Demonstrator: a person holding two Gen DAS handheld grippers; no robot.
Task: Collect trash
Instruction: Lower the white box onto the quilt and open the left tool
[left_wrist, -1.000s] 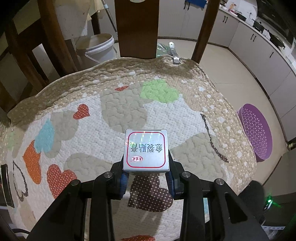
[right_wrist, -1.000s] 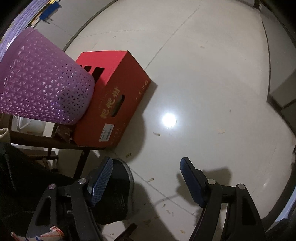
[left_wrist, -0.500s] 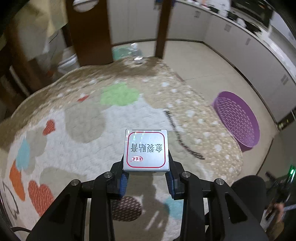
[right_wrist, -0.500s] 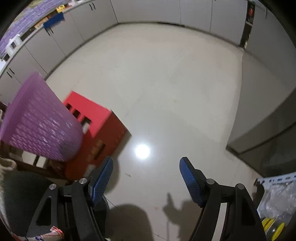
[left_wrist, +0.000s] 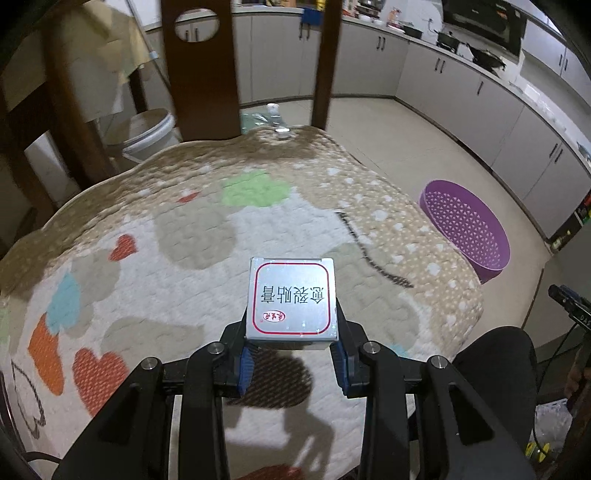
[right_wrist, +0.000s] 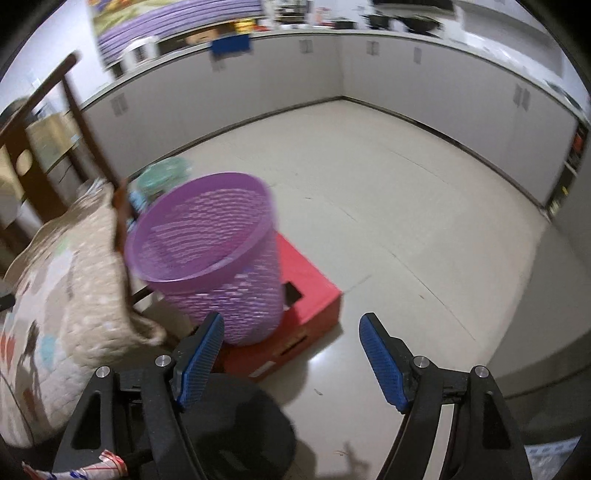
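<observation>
1. Since one second ago, both cameras have tilted upward: the left wrist view now takes in the kitchen cabinets beyond the quilt, and the right wrist view, formerly aimed at bare floor, now shows the basket's open mouth.
2. Left gripper (left_wrist: 291, 356): blue pads pressed against opposite sides of a small silver box (left_wrist: 291, 300), which it pinches and holds above the quilt. The box's top face carries a red rounded border and Chinese characters, seen upside down.
3. Right gripper (right_wrist: 291, 356): blue-padded fingers spread wide, nothing between them.
4. Quilted cover (left_wrist: 192, 236): beige and white, patterned with coloured hearts and patches; it lies beneath the held box, and the gripper's shadow falls on it.
5. Purple basket (right_wrist: 210, 254): a perforated plastic bin standing upright on a red cardboard box (right_wrist: 314, 291), just past the quilt's right edge. In the left wrist view the same basket (left_wrist: 467, 230) appears to the right of the quilt, well apart from the silver box.
6. Dark wooden chair back (left_wrist: 199, 70): rises behind the far edge of the quilt, with a white bucket (left_wrist: 146, 134) on the floor to its left.
7. Grey cabinets (right_wrist: 424, 70): line the far walls around the pale tiled floor (right_wrist: 424, 206).
</observation>
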